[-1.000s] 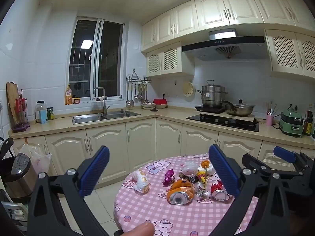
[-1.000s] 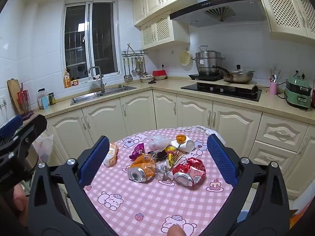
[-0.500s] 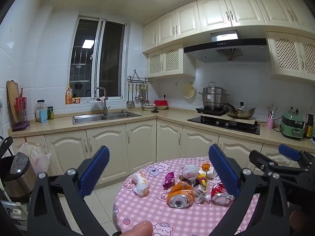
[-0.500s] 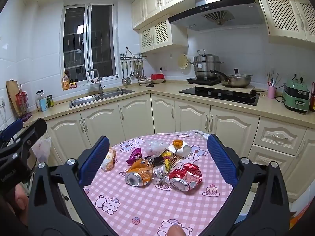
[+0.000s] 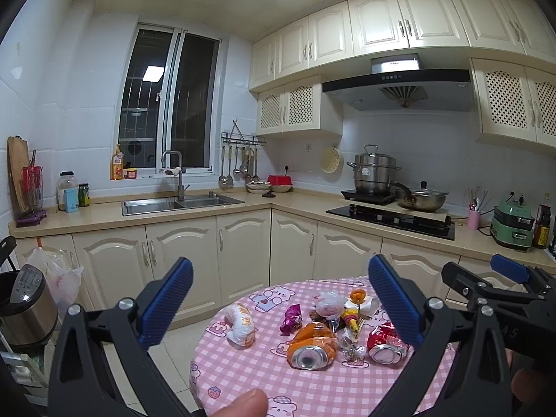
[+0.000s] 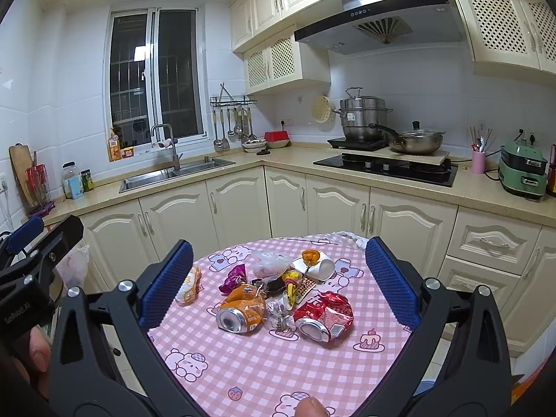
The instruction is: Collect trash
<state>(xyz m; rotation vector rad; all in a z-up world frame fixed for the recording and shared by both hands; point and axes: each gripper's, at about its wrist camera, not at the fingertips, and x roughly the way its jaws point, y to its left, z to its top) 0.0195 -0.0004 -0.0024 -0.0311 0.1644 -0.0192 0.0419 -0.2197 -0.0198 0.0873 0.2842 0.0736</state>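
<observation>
I hold the left gripper (image 5: 279, 305) and the right gripper (image 6: 278, 278) above the near edge of the round table (image 6: 264, 371), both with jaws spread wide and empty. The trash sits heaped around the table's centre: a crushed orange can (image 6: 241, 312), a crushed red can (image 6: 323, 316), a purple wrapper (image 6: 234, 278) and a paper cup (image 6: 318, 267). Toward the left edge lies a snack packet (image 6: 189, 285). I judge nothing collected yet; all pieces remain.

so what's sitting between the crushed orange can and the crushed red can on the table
A small crumpled silver foil wrapper lies between the orange can and the red can, clearest in the right wrist view.
</observation>
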